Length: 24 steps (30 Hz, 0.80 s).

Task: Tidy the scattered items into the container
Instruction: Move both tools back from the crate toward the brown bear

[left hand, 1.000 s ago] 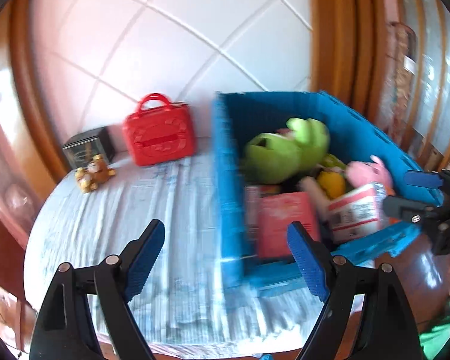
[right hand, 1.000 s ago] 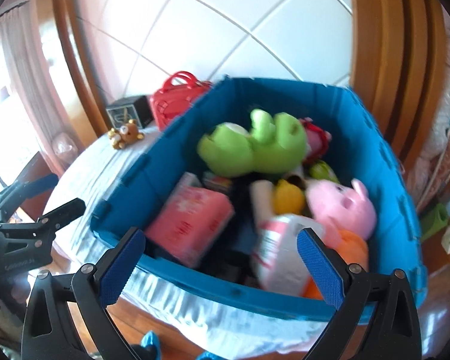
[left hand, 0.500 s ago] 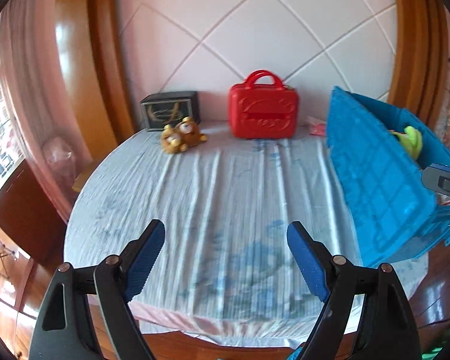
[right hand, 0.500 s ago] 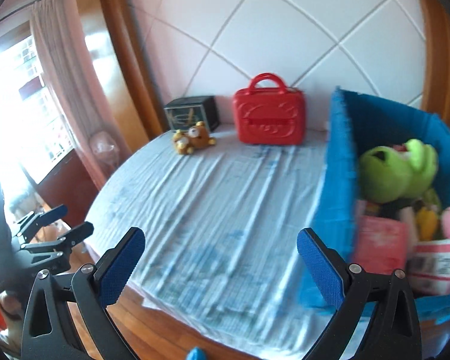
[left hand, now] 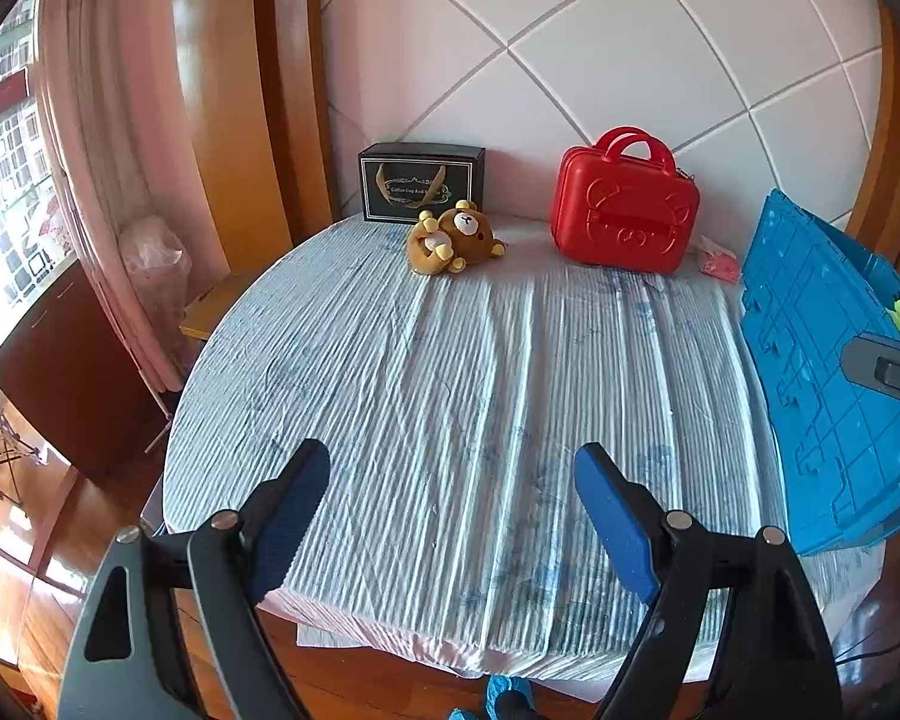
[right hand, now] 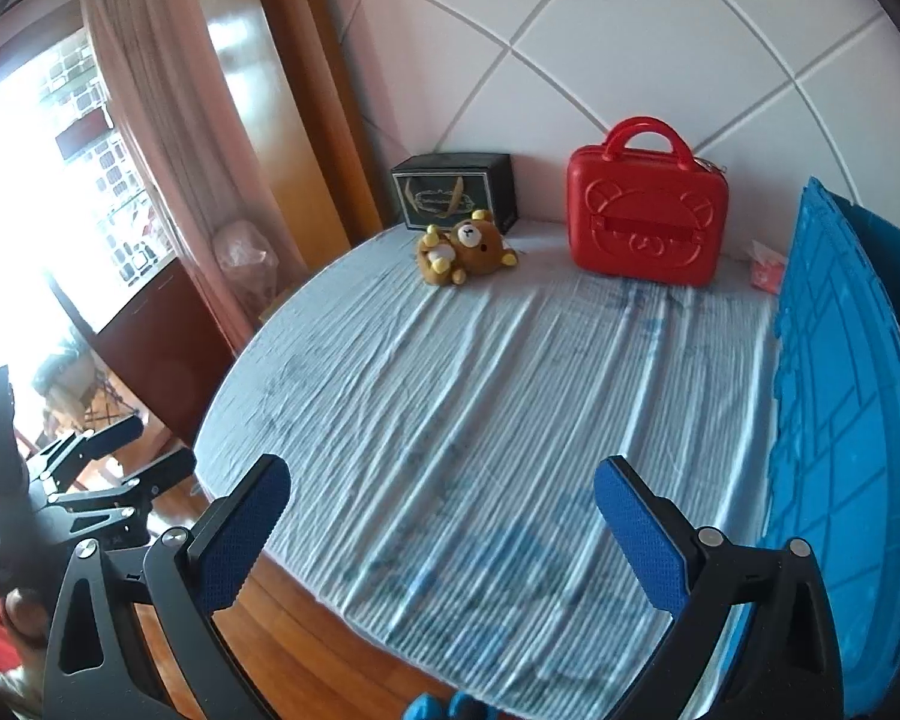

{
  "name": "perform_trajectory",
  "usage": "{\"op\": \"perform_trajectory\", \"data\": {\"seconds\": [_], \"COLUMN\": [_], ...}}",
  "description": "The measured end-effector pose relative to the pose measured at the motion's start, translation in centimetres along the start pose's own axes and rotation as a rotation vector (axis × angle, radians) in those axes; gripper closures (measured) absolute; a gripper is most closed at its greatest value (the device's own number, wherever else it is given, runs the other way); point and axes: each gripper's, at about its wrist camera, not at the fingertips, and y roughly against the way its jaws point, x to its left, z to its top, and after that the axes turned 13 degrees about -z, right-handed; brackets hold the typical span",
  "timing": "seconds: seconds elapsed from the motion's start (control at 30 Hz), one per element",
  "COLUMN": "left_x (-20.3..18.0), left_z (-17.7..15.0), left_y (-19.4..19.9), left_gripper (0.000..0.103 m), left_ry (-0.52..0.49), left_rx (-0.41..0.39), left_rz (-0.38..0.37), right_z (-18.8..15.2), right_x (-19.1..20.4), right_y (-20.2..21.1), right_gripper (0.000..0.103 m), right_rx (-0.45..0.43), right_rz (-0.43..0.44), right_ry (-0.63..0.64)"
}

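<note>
Both wrist views face the table from its near edge.

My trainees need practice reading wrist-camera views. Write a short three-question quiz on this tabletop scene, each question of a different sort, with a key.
1. True or false: the left gripper is shut on the bear plush.
2. Multiple choice: what stands directly behind the bear plush, against the wall? A) red case B) black box C) blue crate
3. Fill in: the small pink packet lies between the red case and the ____.

Key
1. False: both the left gripper and the right gripper are open and hold nothing.
2. B
3. blue crate
</note>
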Motion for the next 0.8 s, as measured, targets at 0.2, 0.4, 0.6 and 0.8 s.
{"op": "perform_trajectory", "data": {"seconds": [0.2, 0.4, 0.6, 0.8], "left_x": [-0.5, 0.7, 4.0, 7.7], "left_z": [4.2, 7.3, 10.5, 14.8], "left_y": [-3.8, -7.7, -11.4, -15.0], "left_gripper": [0.020, 0.020, 0.020, 0.020], "left_ry": [0.002, 0.028, 0.052, 0.030], "left_rx": [-0.021, -0.006, 0.019, 0.029], "left_rz": [0.014, 0.039, 0.064, 0.043], "right_z": [3.3, 7.1, 11.0, 14.6], "right_x": [-0.7, -1.7, -0.6, 1.7], "right_y": [-3.8, -8.8, -13.8, -17.6], "right_gripper": [0.000, 0.000, 0.000, 0.000], "right_rx": [-0.003, 0.027, 0.066, 0.083], "right_rz": [0.016, 0.024, 0.044, 0.033], "right_ry": [0.038, 0.060, 0.079, 0.073]}}
